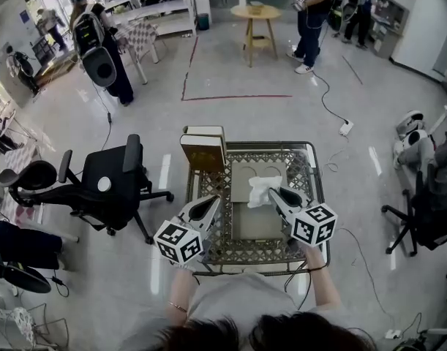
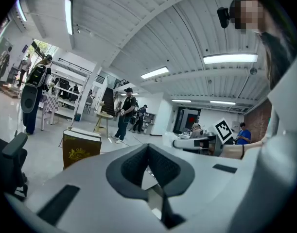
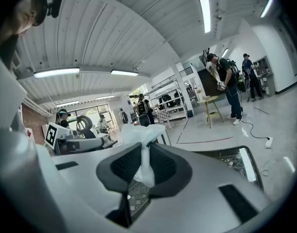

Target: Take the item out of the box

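Observation:
A flat pale box (image 1: pixel 246 174) lies on the metal lattice table (image 1: pixel 303 159). A white tissue (image 1: pixel 261 190) rises from it, pinched between the pads of my right gripper (image 1: pixel 273 193). In the right gripper view the tissue (image 3: pixel 141 132) bunches above the closed jaws of that gripper (image 3: pixel 144 154) and a strip hangs between them. My left gripper (image 1: pixel 211 203) hovers over the table's left side, beside the box, its jaws meeting with nothing in them (image 2: pixel 148 152). A brown book-like box (image 1: pixel 203 151) stands upright at the table's rear left corner.
A black office chair (image 1: pixel 106 181) stands left of the table, another chair (image 1: pixel 424 210) at the right. A cable with a power strip (image 1: pixel 346 128) runs on the floor behind. A round wooden table (image 1: pixel 255 13) and several people stand farther back.

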### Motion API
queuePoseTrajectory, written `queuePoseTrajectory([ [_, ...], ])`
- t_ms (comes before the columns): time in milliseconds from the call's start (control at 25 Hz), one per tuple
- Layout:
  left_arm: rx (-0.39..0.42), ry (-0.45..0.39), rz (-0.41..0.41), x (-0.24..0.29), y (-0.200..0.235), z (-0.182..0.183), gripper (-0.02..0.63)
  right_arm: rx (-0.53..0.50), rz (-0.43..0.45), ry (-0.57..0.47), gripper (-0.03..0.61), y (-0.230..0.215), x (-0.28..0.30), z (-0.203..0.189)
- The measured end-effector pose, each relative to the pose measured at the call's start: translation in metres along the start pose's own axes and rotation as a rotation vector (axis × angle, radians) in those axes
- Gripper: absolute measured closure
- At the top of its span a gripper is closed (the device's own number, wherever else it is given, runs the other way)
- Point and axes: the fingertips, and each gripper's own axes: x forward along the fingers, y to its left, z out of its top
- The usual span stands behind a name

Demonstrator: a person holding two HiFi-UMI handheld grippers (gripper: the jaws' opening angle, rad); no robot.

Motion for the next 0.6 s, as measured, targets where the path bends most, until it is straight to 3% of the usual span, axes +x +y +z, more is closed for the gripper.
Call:
queuePoseTrajectory([
  [600,0.094,-0.121,-0.008,0.001,-0.003,0.056,0.597,-0.131,0.0,-0.19,0.511,0.004,-0.027,0.067],
])
